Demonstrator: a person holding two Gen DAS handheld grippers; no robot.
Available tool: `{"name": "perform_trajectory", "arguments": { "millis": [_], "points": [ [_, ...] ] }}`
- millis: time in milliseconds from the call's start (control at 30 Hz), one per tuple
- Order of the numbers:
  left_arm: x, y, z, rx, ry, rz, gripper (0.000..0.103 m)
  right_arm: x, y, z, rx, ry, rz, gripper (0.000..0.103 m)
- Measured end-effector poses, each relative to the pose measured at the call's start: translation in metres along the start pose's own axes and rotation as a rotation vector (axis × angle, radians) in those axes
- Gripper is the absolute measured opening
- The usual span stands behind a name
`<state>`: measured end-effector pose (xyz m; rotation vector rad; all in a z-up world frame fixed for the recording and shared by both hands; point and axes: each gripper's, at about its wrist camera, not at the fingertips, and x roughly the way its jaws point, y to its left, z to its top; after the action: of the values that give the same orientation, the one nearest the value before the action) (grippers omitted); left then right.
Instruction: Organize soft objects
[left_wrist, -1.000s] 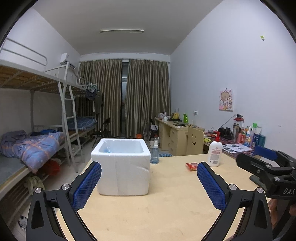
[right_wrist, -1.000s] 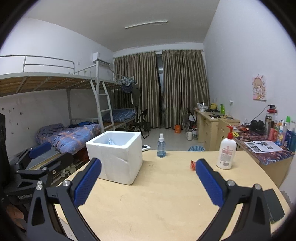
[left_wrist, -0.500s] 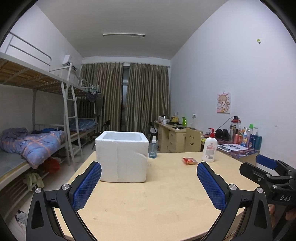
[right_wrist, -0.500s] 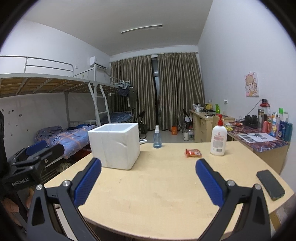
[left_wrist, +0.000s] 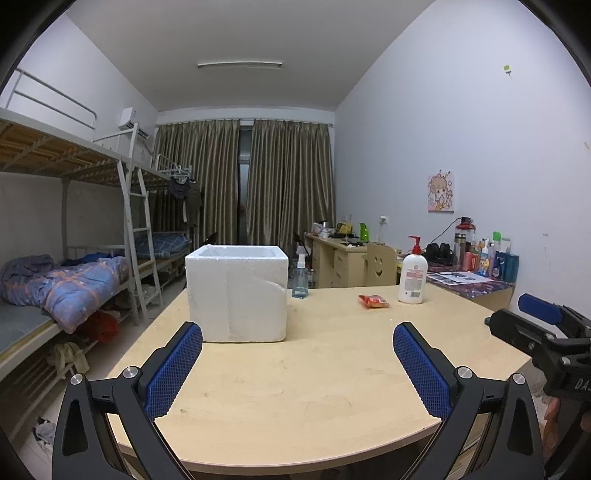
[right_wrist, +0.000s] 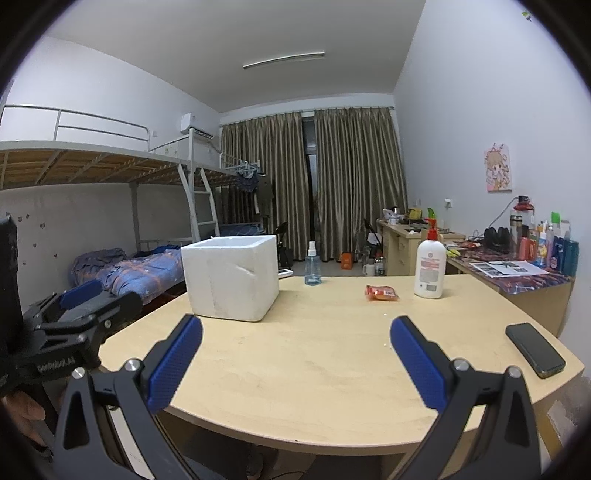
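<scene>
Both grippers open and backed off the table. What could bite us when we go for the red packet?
1. The red packet lies flat near the lotion bottle; a wide-open right gripper coming in could knock the tall bottle over.
2. The packet is thin, so fingers may scrape the table and slide it instead of pinching.
3. The phone sits near the table edge beside the right gripper's path; a sweep might push it off.

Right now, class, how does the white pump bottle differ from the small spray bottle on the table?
The pump bottle is opaque white with a red pump; the spray bottle is clear bluish with a white nozzle. The pump bottle is taller and wider. It stands right of the red packet, the spray bottle left. Both stand upright.
</scene>
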<state>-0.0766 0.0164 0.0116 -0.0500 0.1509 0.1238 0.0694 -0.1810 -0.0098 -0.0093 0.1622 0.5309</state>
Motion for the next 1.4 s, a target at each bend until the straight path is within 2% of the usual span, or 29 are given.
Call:
{"name": "perform_trajectory", "arguments": {
  "millis": [1400],
  "points": [
    [0.002,-0.002,-0.006,0.015,0.000,0.001,0.103,0.005,0.013,-0.004,-0.026,0.031,-0.002,0.103]
  ]
}}
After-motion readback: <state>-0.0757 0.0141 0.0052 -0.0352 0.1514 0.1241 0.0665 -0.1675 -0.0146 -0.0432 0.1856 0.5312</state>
